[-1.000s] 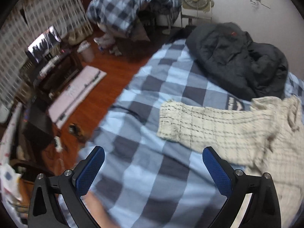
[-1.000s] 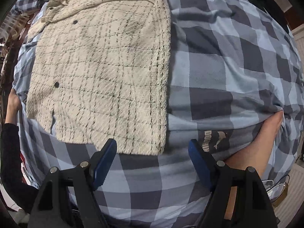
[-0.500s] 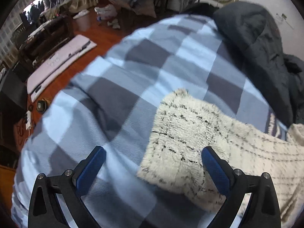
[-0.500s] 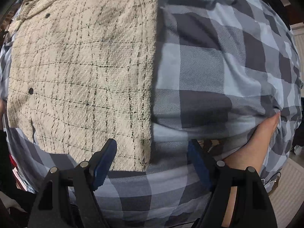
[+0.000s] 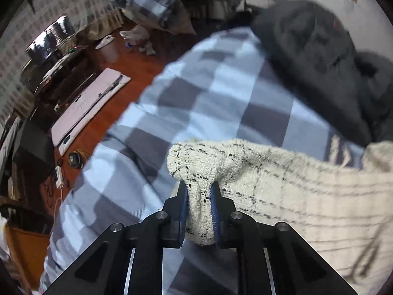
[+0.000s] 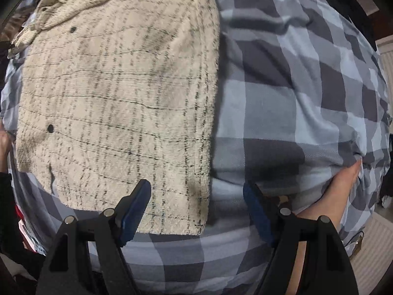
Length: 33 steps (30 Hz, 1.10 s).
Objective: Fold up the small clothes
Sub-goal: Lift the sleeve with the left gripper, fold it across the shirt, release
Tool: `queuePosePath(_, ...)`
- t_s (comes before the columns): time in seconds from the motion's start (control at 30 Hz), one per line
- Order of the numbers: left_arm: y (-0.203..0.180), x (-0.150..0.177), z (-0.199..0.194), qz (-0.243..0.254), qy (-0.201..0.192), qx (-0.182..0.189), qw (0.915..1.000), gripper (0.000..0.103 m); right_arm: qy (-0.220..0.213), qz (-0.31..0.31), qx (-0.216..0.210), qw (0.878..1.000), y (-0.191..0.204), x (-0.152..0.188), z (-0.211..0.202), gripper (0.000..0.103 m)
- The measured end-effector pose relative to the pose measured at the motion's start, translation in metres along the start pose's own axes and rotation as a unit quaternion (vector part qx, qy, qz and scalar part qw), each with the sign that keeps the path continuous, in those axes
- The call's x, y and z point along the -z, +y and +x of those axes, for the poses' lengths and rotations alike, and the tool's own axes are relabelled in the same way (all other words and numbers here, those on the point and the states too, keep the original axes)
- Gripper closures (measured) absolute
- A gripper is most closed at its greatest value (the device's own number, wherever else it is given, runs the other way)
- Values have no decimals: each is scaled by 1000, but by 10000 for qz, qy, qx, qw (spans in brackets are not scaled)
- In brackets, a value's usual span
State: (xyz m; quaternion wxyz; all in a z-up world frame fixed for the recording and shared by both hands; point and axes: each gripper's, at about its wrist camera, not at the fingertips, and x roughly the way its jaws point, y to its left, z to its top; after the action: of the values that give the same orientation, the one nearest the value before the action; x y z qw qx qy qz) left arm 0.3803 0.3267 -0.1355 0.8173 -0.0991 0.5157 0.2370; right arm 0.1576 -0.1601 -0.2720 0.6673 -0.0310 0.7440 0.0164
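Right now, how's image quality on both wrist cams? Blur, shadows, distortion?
Left wrist view: motion blur smears the checked duvet and dark jacket; the left gripper and the cream sleeve it clamps stay sharp. Right wrist view: mostly crisp, the cream shirt weave readable, a soft shadow under its right edge, the right gripper open; fisheye bulges the checks in both.
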Motion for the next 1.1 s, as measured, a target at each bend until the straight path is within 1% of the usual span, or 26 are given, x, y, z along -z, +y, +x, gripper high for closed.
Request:
queuePosePath(0.1, 0, -3, -34, -127, -139, 119, 9998, 88, -110, -67, -54, 9999, 5, 5, -3, 29)
queuePosePath(0.13, -3, -6, -47, -138, -245, 212, 9994, 88, -147, -77, -96, 9998, 3, 8, -5, 29)
queuePosePath(0.17, -13, -7, -69, -83, -419, 372, 9984, 88, -168, -75, -123, 9998, 2, 11, -6, 29)
queuePosePath(0.2, -21, -9, -83, -4, -532, 460, 9975, 88, -201, -68, -171, 9996, 1, 14, -8, 29)
queuePosePath(0.27, -50, -13, -116, 244, -754, 602, 9950, 88, -274, -32, -275, 9992, -4, 21, -10, 29)
queuePosePath(0.33, -88, -10, -153, 480, -916, 808, 9913, 88, -339, 3, -383, 9987, -10, 30, -12, 29)
queuePosePath(0.37, -108, -7, -170, 602, -980, 943, 9889, 88, -362, 13, -408, 9985, -13, 33, -13, 29)
queuePosePath(0.43, -160, 5, -204, 924, -1079, 1295, 9813, 88, -441, 33, -447, 9980, -19, 37, -16, 29)
queuePosePath(0.47, -186, 13, -219, 1114, -1103, 1508, 9761, 88, -480, 47, -462, 9978, -21, 39, -18, 29)
queuePosePath(0.53, -245, 42, -248, 1573, -1179, 2063, 9585, 87, -551, 121, -531, 9970, -29, 39, -22, 29)
queuePosePath(0.57, -272, 58, -257, 1792, -1203, 2240, 9504, 87, -563, 168, -586, 9966, -32, 39, -24, 29)
queuePosePath(0.6, -302, 78, -262, 2020, -1197, 2492, 9396, 86, -570, 231, -667, 9959, -38, 41, -22, 29)
queuePosePath(0.63, -324, 93, -260, 2194, -1073, 2888, 9257, 85, -571, 298, -762, 9950, -42, 41, -23, 29)
queuePosePath(0.67, -343, 106, -253, 2262, -755, 3318, 9127, 80, -568, 339, -827, 9944, -42, 41, -23, 29)
queuePosePath(0.7, -360, 121, -240, 2251, -297, 3578, 9058, 49, -562, 363, -881, 9939, -44, 43, -22, 29)
queuePosePath(0.73, -373, 136, -226, 2208, -13, 3536, 9090, 4, -558, 370, -919, 9935, -44, 44, -21, 29)
queuePosePath(0.77, -383, 150, -217, 2238, 43, 3446, 9117, 1, -564, 352, -958, 9932, -43, 46, -21, 29)
queuePosePath(0.83, -390, 164, -202, 2259, 22, 3278, 9173, 0, -598, 296, -1042, 9923, -36, 49, -23, 29)
queuePosePath(0.9, -384, 169, -193, 2154, 111, 3239, 9212, 0, -650, 231, -1116, 9914, -30, 49, -24, 29)
queuePosePath(0.97, -361, 161, -193, 1900, 145, 3196, 9282, 0, -711, 132, -1146, 9908, -26, 50, -27, 29)
queuePosePath(1.03, -334, 156, -199, 1768, 190, 2951, 9388, 0, -772, 43, -1153, 9903, -20, 48, -30, 29)
queuePosePath(1.1, -300, 161, -220, 1796, 131, 2690, 9462, 0, -813, -2, -1166, 9898, -15, 45, -30, 29)
